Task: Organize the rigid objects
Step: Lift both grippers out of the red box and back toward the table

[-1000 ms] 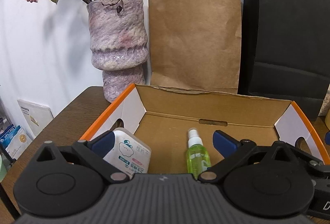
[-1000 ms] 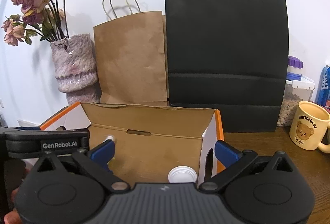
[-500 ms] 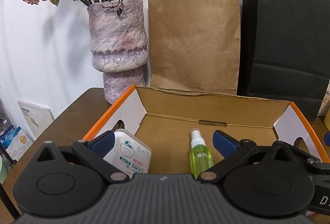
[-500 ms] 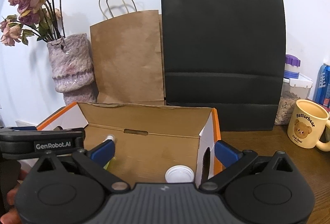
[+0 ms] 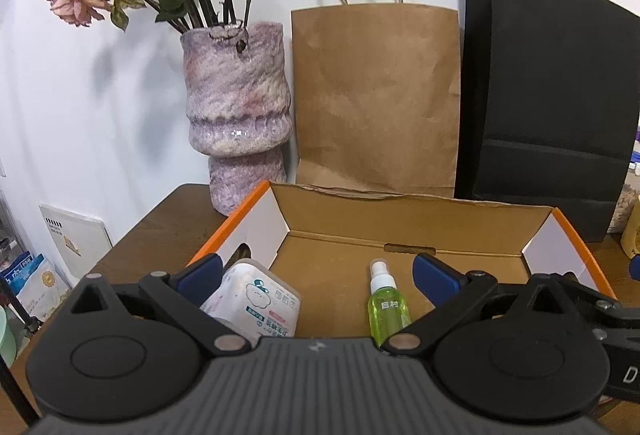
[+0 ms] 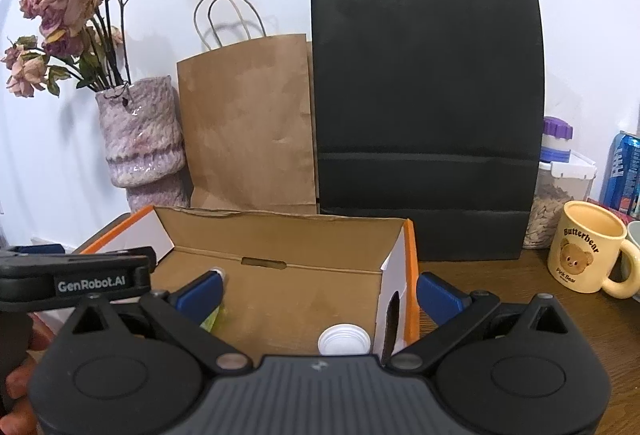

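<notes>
An open cardboard box (image 5: 408, 207) with orange edges sits on the brown table. Inside it, the left wrist view shows a white wipes pack (image 5: 256, 301) at the left and a green spray bottle (image 5: 387, 307) near the middle. In the right wrist view a white round cap (image 6: 344, 339) lies in the box (image 6: 280, 227) by its right wall. My left gripper (image 5: 316, 271) hangs open over the box's near side, nothing between its blue fingertips. My right gripper (image 6: 318, 289) is open too, straddling the box's right wall.
A purple vase (image 5: 236, 115) with dried roses, a brown paper bag (image 5: 376, 99) and a black paper bag (image 6: 428, 115) stand behind the box. A yellow bear mug (image 6: 586, 247), a jar and a blue can stand at the right. A hand (image 6: 16, 387) shows at lower left.
Both grippers have pulled back and risen a little, so the vase and bags sit lower in view. The objects in the box have not moved.
</notes>
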Action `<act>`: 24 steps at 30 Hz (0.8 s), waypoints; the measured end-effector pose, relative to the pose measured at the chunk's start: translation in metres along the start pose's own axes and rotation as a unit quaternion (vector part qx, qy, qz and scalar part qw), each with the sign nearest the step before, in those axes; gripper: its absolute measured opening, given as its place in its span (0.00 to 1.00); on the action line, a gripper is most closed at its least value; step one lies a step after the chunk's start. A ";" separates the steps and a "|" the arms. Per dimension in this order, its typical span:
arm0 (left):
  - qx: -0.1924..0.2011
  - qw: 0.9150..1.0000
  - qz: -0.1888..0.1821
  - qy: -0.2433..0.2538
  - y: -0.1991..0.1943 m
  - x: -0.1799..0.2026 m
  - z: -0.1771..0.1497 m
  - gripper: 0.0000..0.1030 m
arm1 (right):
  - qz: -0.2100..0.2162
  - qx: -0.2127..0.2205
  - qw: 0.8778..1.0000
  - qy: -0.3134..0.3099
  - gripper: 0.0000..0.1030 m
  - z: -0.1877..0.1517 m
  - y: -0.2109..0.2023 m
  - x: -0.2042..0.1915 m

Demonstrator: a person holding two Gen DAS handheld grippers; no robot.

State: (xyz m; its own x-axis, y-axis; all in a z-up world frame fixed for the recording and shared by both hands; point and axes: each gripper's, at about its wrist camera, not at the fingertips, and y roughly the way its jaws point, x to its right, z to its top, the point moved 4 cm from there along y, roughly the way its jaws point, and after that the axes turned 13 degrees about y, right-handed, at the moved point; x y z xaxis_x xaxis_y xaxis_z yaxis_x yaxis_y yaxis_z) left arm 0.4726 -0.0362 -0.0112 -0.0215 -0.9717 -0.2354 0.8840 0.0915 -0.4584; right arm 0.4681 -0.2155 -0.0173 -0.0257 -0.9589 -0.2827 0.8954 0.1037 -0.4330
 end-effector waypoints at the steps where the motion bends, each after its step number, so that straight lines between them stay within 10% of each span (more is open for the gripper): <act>1: 0.002 1.000 0.001 0.000 -0.002 0.000 0.000 1.00 | -0.001 0.001 1.000 -0.001 1.00 0.000 -0.002 0.000; 24: 0.026 1.000 0.001 -0.008 -0.069 -0.006 -0.016 1.00 | -0.004 0.023 1.000 -0.001 1.00 -0.006 -0.068 0.022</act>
State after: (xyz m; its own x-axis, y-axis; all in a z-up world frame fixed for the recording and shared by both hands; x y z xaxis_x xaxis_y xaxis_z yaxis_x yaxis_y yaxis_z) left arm 0.4042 -0.0337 0.0083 -0.0133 -0.9749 -0.2222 0.9068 0.0819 -0.4135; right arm 0.4039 -0.2418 0.0009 -0.0325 -0.9604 -0.2767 0.9149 0.0828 -0.3950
